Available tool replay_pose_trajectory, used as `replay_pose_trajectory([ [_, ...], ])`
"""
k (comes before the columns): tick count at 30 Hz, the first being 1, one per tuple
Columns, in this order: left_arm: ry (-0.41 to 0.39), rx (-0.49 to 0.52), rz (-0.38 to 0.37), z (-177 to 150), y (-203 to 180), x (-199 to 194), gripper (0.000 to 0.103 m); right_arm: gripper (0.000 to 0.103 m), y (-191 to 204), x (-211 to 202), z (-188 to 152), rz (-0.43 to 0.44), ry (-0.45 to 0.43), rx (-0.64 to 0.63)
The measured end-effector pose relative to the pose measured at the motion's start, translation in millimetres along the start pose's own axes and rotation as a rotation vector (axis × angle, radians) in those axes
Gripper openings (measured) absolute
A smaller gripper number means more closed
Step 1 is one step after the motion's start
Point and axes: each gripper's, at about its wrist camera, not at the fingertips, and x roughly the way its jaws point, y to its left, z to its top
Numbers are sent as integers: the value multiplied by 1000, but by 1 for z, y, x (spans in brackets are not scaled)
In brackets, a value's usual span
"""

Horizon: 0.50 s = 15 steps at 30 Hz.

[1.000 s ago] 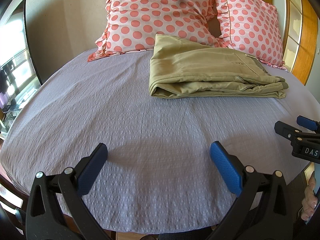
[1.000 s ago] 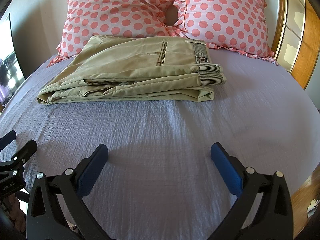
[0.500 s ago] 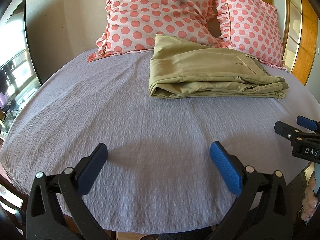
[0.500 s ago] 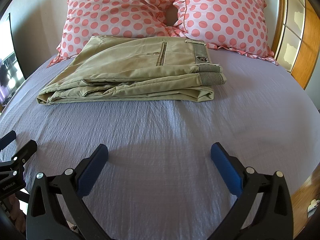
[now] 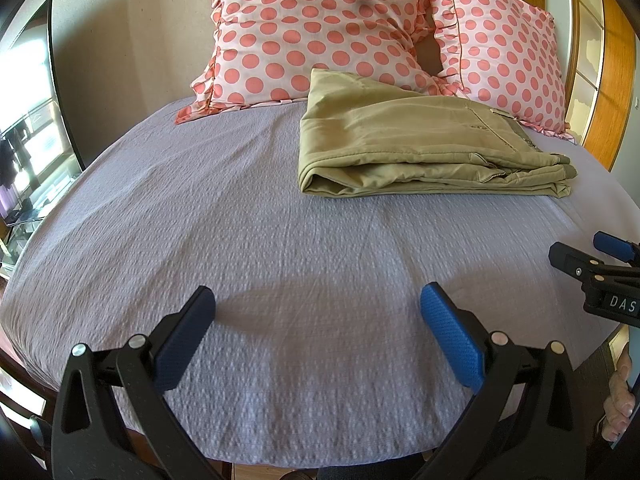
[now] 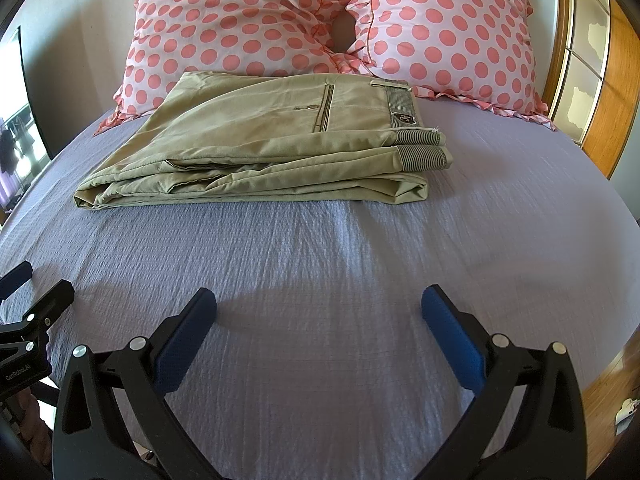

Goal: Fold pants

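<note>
Khaki pants (image 5: pixel 420 148) lie folded in a flat stack on the purple bedspread (image 5: pixel 240 208), near the pillows; in the right wrist view the pants (image 6: pixel 264 148) show the striped waistband at the right end. My left gripper (image 5: pixel 316 320) is open and empty, low over the near part of the bed, well short of the pants. My right gripper (image 6: pixel 318 320) is open and empty too, at the same distance. The right gripper also shows at the left wrist view's right edge (image 5: pixel 596 264), and the left gripper at the right wrist view's left edge (image 6: pixel 32 304).
Two pink polka-dot pillows (image 6: pixel 240 20) (image 6: pixel 448 28) lean against the wall behind the pants. A wooden frame with panes (image 6: pixel 592 64) stands at the right. A dark screen (image 5: pixel 36 92) and a glass stand are left of the bed.
</note>
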Motion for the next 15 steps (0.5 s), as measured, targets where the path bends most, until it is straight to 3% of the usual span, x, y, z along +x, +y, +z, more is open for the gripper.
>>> replay_pose_trajectory([
  [15,19,-1,-2,2,-1,0,101,102,0,0,0,0,0,0],
])
